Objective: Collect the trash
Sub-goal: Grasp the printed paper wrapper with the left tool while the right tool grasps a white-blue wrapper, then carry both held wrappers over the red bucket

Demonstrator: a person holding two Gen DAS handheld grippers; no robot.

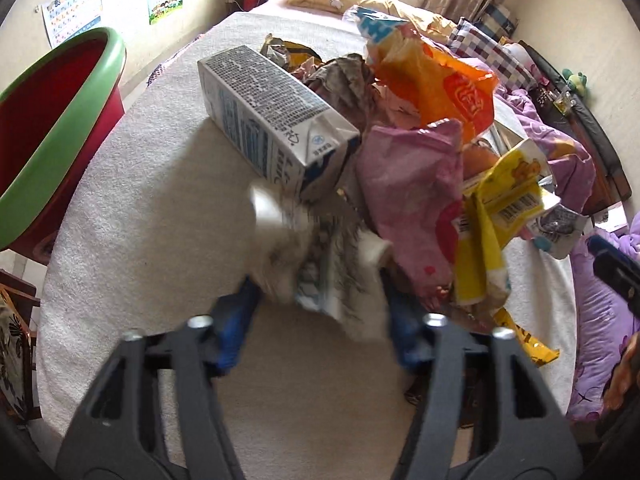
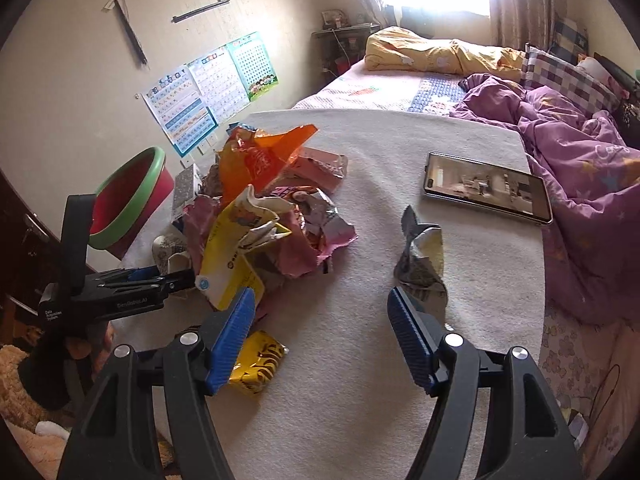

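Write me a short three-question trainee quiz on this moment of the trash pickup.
1. True or false: the right claw is open with nothing between its pads.
2. Multiple choice: in the right wrist view, where is the green-rimmed tub relative to the trash pile?
A. to its left
B. to its right
C. on top of it
3. Short answer: which piece of trash lies apart from the pile, just beyond the right claw's right-hand finger?

Key:
1. True
2. A
3. The crumpled silver wrapper
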